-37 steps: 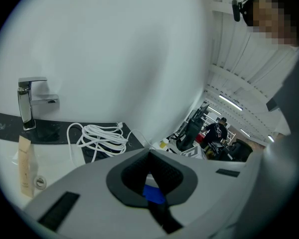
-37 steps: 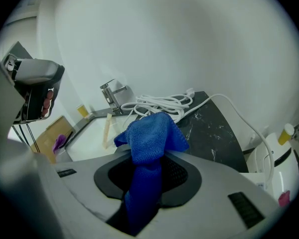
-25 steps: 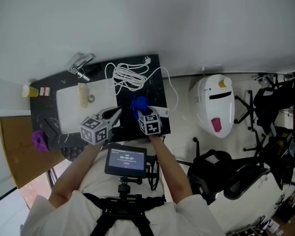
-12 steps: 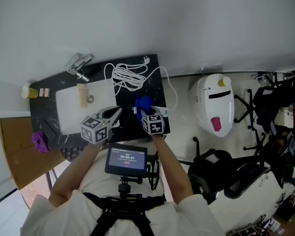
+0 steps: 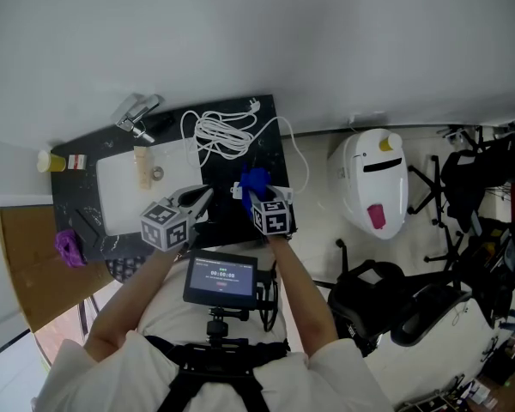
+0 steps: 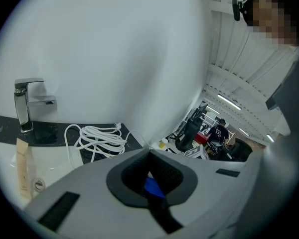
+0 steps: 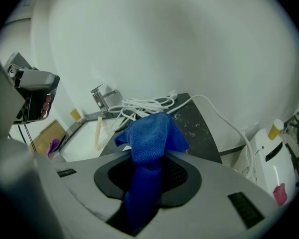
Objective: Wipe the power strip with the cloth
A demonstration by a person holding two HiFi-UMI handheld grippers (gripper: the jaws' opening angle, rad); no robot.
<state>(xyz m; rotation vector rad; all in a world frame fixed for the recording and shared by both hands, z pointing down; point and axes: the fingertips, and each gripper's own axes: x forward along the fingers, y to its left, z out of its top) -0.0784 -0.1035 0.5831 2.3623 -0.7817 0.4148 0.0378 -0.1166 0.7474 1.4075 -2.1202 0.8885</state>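
A blue cloth (image 5: 254,181) (image 7: 152,136) bunches out of my right gripper (image 5: 257,196) (image 7: 149,158), whose jaws are shut on it. It hangs over the front right of the black counter (image 5: 270,114). Only a white end of the power strip (image 5: 283,193) peeks out under the cloth and gripper; the rest is hidden. Its white cable lies coiled (image 5: 227,131) (image 6: 97,141) (image 7: 144,105) at the back of the counter. My left gripper (image 5: 208,196) (image 6: 149,156) sits just left of the cloth, jaws shut and empty, with a sliver of blue visible beyond them.
A white sink (image 5: 120,187) with a chrome faucet (image 5: 137,112) (image 6: 27,103) fills the counter's left half. A purple object (image 5: 69,245) and a yellow cup (image 5: 50,159) sit at the far left. A white appliance (image 5: 376,183) stands on the floor to the right.
My right gripper has carried the blue cloth a little to the right along the counter's front. The left gripper has stayed put.
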